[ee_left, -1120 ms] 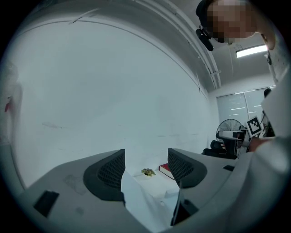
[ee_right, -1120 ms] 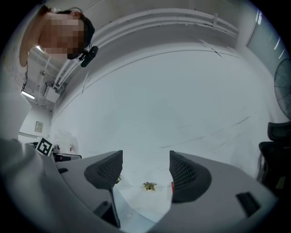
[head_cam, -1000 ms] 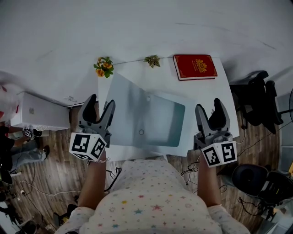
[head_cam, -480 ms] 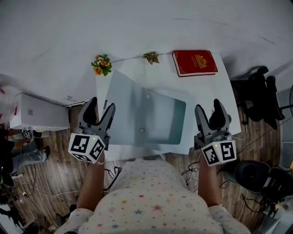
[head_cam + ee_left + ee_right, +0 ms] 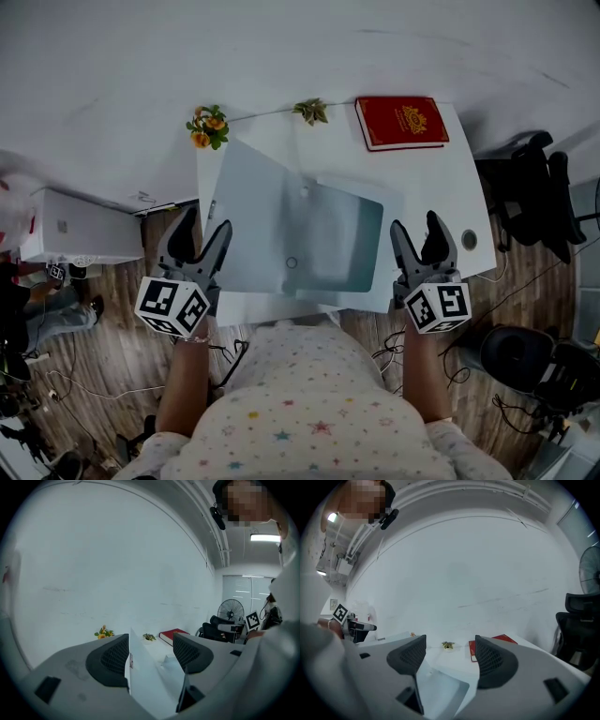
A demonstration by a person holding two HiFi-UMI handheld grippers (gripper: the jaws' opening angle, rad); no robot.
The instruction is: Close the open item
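An open white flat box (image 5: 333, 239) lies on the white table (image 5: 441, 178), its pale lid (image 5: 248, 211) raised and tilted toward the left. My left gripper (image 5: 206, 225) is open just left of the lid's outer edge. In the left gripper view that lid (image 5: 145, 672) stands edge-on between the spread jaws of the left gripper (image 5: 150, 653). My right gripper (image 5: 414, 225) is open at the box's right side, near the table's front edge. In the right gripper view the box (image 5: 440, 688) lies below and ahead of the right gripper (image 5: 450, 656).
A red book (image 5: 401, 122) lies at the table's back right corner. Yellow flowers (image 5: 208, 127) and a small plant (image 5: 311, 111) sit along the back edge by the wall. A black office chair (image 5: 525, 187) stands to the right, a white case (image 5: 80, 230) on the floor at left.
My right gripper has shifted slightly inward toward the box's right side. The left gripper has stayed beside the lid. Both remain open.
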